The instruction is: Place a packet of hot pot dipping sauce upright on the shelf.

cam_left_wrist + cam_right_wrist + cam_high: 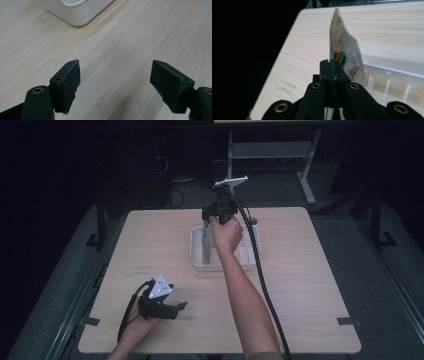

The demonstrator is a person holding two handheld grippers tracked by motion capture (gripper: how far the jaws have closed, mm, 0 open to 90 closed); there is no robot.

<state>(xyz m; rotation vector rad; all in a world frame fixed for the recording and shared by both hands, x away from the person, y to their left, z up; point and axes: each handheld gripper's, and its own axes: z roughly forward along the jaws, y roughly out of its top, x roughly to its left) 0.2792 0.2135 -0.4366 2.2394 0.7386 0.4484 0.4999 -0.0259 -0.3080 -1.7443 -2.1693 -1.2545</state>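
table (300, 285): pale wood, square top | grey shelf frame (272, 150): behind far edge | dark floor (385, 270): both sides

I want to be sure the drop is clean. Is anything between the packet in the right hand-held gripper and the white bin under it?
Nothing visible. The right hand-held gripper pinches the packet by its edge, and it hangs over the white bin, whose visible slotted interior looks bare.

Light wooden table (310, 285) on grey floor (380, 285); white metal frame (272, 150) behind; room dark.
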